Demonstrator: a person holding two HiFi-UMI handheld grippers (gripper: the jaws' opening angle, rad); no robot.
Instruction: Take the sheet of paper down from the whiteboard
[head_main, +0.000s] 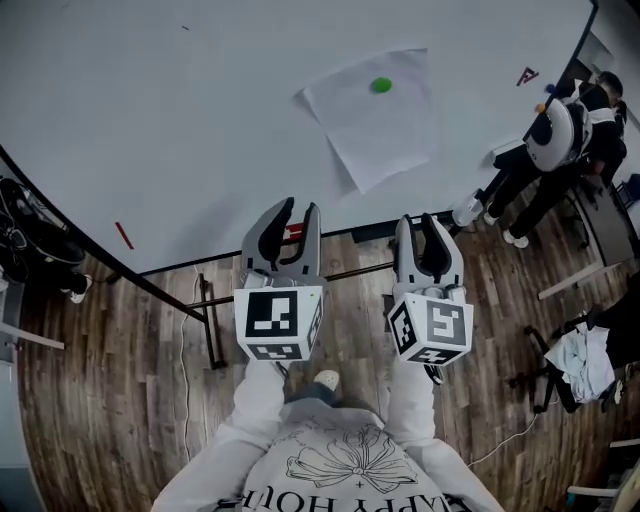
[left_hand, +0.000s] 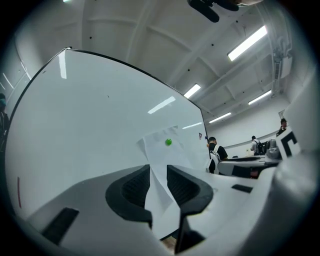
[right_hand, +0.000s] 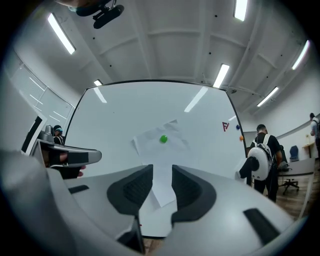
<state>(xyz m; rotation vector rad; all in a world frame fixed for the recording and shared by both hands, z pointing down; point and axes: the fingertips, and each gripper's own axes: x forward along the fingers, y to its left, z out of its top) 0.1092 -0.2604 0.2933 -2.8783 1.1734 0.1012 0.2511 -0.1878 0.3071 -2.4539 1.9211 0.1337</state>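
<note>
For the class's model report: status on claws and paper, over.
Left claw, right claw open, empty, short of board. Paper up, pinned by green magnet. Path clear.

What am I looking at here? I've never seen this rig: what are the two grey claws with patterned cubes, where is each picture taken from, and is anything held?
No robot here: a person holds a grey two-jaw gripper in each hand. The head view looks down from the person's head: the left gripper at left, the right gripper at right, each carrying a marker cube. The other two pictures come from cameras riding on each gripper, looking along its jaws. Ahead stands a large whiteboard; a creased white sheet of paper hangs on it under a round green magnet. Both grippers' jaws stand apart and hold nothing; the paper only shows through the gaps, well beyond them.
</note>
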